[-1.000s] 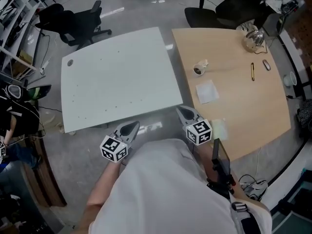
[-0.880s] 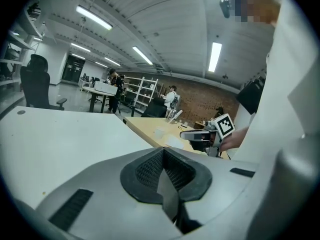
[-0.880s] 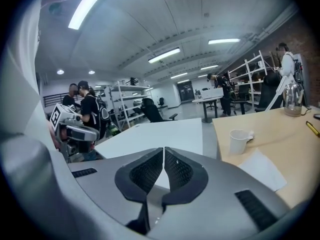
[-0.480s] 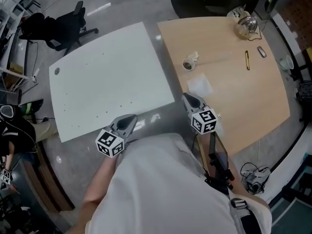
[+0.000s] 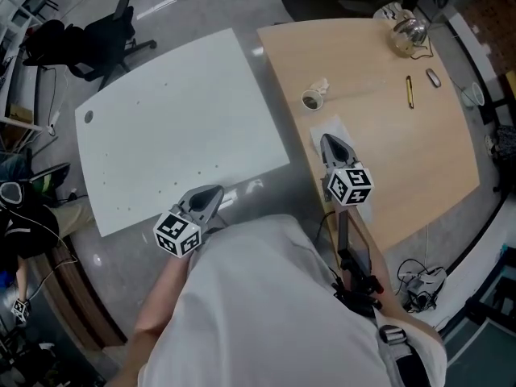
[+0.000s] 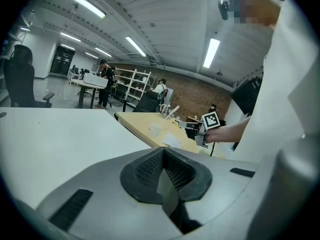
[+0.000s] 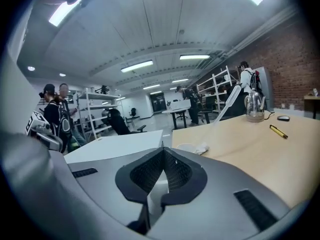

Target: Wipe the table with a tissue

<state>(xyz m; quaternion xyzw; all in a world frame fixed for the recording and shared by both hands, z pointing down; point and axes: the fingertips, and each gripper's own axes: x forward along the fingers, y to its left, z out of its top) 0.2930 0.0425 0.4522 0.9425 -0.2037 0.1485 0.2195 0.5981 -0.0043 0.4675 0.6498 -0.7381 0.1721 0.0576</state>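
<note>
White tissue (image 5: 322,126), tan wood table (image 5: 403,168) — yellow pen (image 5: 409,92) (white cup (image 5: 312,99))

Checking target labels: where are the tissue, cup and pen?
tissue (image 5: 322,129), head view, on its bare upper-left part.
cup (image 5: 310,101), head view, on its open top.
pen (image 5: 409,92), head view, on the middle of its barrel.

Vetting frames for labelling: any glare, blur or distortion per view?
Head view: sharp and evenly lit, with glare streaks on the glossy floor and bowed edges. Left gripper view: heavy fisheye, black corners, strip lights blown out, mosaic patch top right. Right gripper view: same fisheye and vignette, overhead lamp flares, wooden table and pen crisp.
</note>
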